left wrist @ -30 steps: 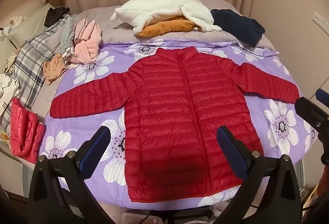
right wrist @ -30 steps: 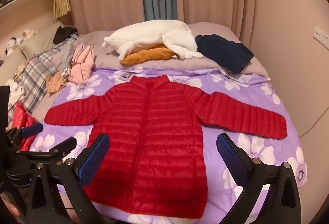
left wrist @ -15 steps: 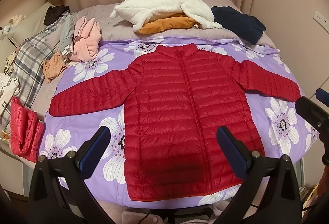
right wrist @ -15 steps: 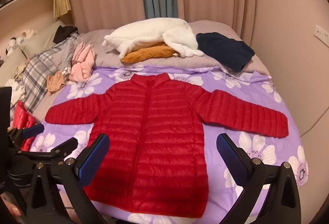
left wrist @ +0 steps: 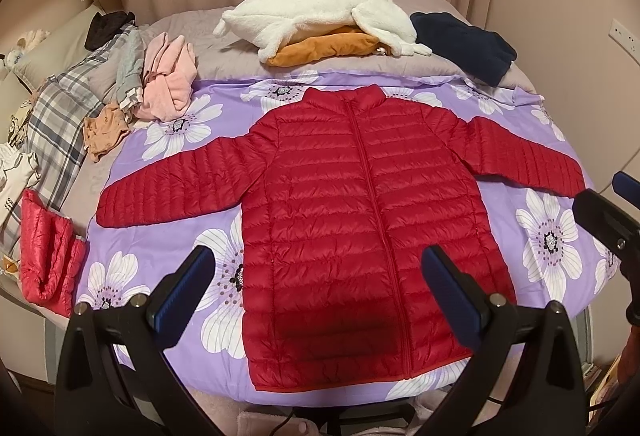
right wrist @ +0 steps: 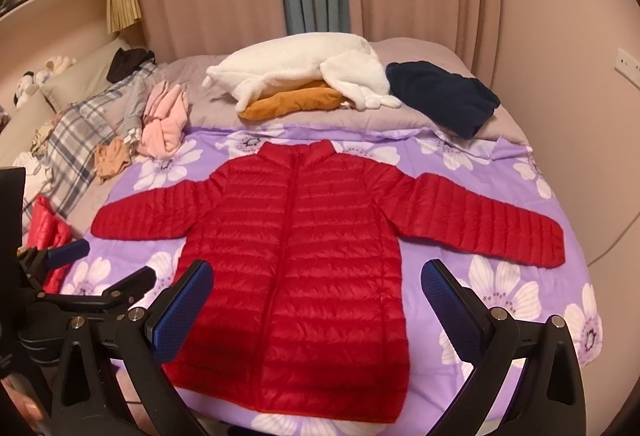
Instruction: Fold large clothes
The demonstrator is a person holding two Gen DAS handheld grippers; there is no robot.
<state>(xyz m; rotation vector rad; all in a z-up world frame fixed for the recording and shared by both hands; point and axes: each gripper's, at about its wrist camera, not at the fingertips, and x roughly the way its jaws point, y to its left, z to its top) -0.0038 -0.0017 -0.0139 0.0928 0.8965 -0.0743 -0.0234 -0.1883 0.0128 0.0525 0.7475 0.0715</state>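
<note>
Red jacket (left wrist: 360,236): one, flat; two grippers (left wrist: 320,288) (right wrist: 316,300) agape.

Warm, dim indoor light falls from above, a soft shadow darkens the red jacket's (left wrist: 360,220) hem, and fisheye bending with black corners warps both views.

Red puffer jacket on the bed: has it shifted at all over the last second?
No. The red puffer jacket lies spread flat with its collar at the same white flower on the purple floral sheet; only the cameras drifted slightly.
</note>
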